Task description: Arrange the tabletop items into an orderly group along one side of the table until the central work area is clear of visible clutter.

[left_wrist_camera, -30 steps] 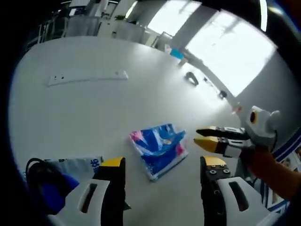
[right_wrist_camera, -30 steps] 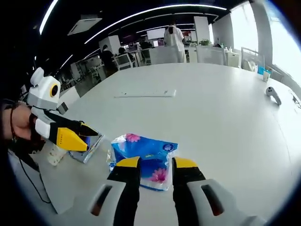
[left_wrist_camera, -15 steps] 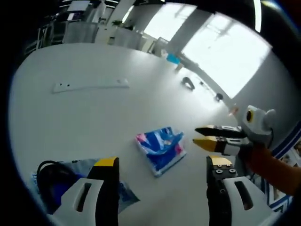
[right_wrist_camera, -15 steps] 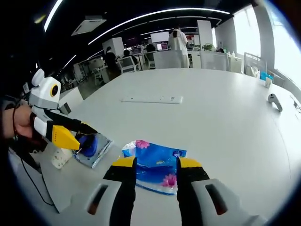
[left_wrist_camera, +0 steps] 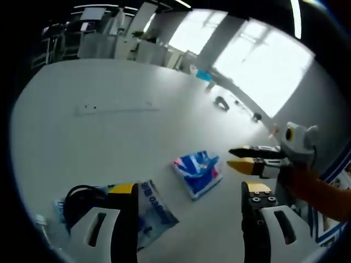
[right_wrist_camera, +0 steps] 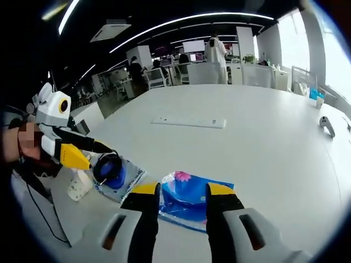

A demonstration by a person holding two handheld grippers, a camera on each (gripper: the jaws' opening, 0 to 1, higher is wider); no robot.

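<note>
A blue flowered tissue pack lies flat on the white table. My left gripper stands wide open just short of it, holding nothing. Beside its left jaw is a clear bag holding a black cable and something blue. My right gripper reaches in from the right, its tips close to the pack's edge. In the right gripper view, that gripper is open above the tissue pack. The left gripper hovers over the bag.
A long white power strip lies further out on the table, also seen as the strip. A small white cup stands by the bag. Dark handheld devices sit near the far edge. People and desks are beyond the table.
Both views have drawn back from the tissue pack, so it looks smaller and the bag with the cable shows more fully. Both grippers' jaws keep the same spread.
</note>
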